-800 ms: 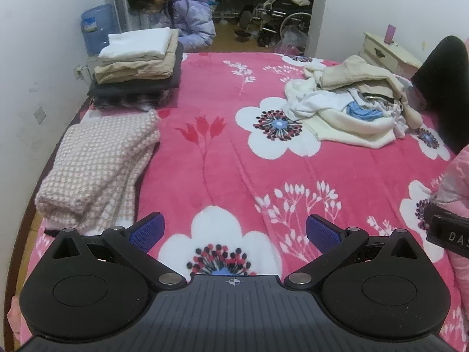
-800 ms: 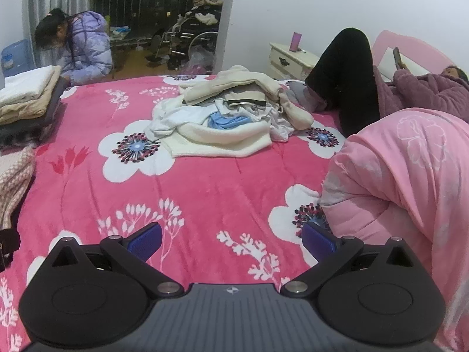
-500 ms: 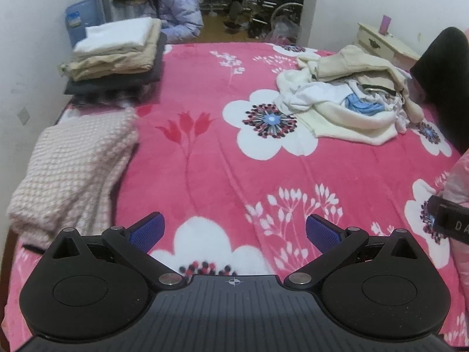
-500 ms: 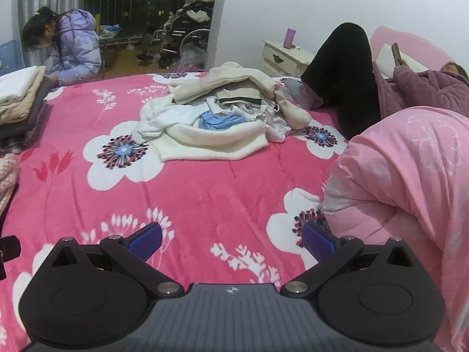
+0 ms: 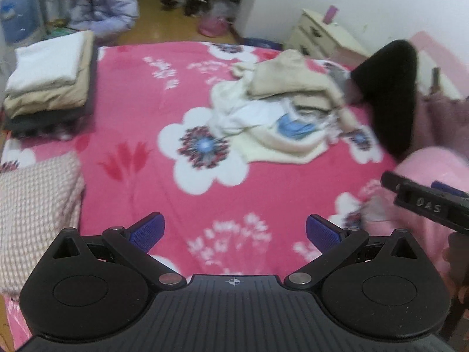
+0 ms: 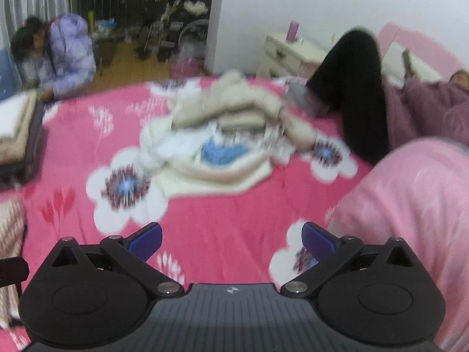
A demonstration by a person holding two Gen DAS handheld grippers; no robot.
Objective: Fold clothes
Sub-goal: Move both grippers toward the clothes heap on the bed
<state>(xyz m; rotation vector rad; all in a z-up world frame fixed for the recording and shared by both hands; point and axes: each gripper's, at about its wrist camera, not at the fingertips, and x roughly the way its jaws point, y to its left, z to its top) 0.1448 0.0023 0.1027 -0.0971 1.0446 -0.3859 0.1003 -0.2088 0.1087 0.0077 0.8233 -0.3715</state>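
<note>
A loose heap of unfolded cream, white and blue clothes (image 5: 281,117) lies on the pink flowered bed, ahead and right of my left gripper (image 5: 234,231); it also shows in the right wrist view (image 6: 222,143), straight ahead of my right gripper (image 6: 231,236). Both grippers are open and empty, above the blanket and short of the heap. A stack of folded clothes (image 5: 49,79) sits at the far left corner. A folded checked garment (image 5: 35,205) lies at the left edge. My right gripper's body (image 5: 428,205) shows at the right in the left wrist view.
A person in dark trousers (image 6: 357,88) lies on the right of the bed beside a pink quilt (image 6: 410,211). A person in a lilac jacket (image 5: 102,0) crouches beyond the bed. A cream nightstand (image 6: 287,52) stands by the wall.
Both grippers have moved forward over the bed towards the heap and swung a little to the right; the heap looks nearer and the views are blurred. The jaws stay open.
</note>
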